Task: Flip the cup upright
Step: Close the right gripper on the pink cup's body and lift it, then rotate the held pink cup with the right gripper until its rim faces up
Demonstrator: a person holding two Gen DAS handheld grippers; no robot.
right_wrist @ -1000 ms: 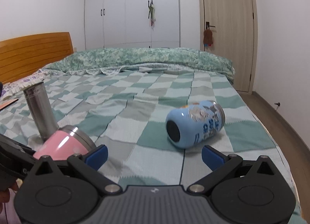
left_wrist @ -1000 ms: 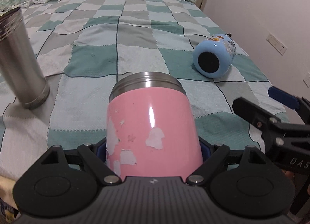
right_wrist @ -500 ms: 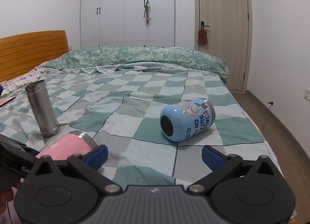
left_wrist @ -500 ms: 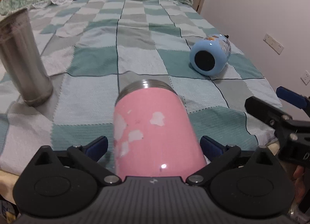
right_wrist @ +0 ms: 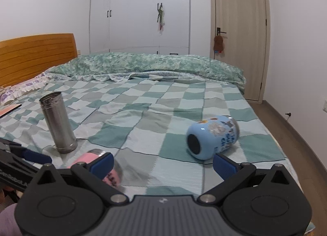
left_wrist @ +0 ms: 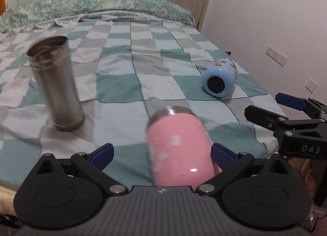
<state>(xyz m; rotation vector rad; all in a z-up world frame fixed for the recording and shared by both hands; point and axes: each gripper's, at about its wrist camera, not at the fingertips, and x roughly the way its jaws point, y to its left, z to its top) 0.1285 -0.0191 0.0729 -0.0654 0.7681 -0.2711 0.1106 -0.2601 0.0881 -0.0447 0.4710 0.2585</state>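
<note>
A pink cup (left_wrist: 179,152) with a steel rim stands on the checked blanket (left_wrist: 122,85), blurred, just ahead of my left gripper (left_wrist: 162,153). The left jaws are open; the cup is nearer the right finger and not gripped. In the right wrist view the pink cup (right_wrist: 96,158) shows low left behind my finger. A light blue cartoon cup (right_wrist: 212,137) lies on its side, base toward me, ahead of my open, empty right gripper (right_wrist: 163,162). It also shows in the left wrist view (left_wrist: 219,80). The right gripper (left_wrist: 290,113) is at the right there.
A tall steel tumbler (right_wrist: 58,122) stands upright at the left, also in the left wrist view (left_wrist: 56,85). A green quilt (right_wrist: 147,64) lies folded at the far end. The bed's right edge drops to the floor by the wall; a door (right_wrist: 239,36) is beyond.
My left gripper opened and let go of the pink cup, then pulled back and shifted left. The right gripper drew back slightly from the blue cup.
</note>
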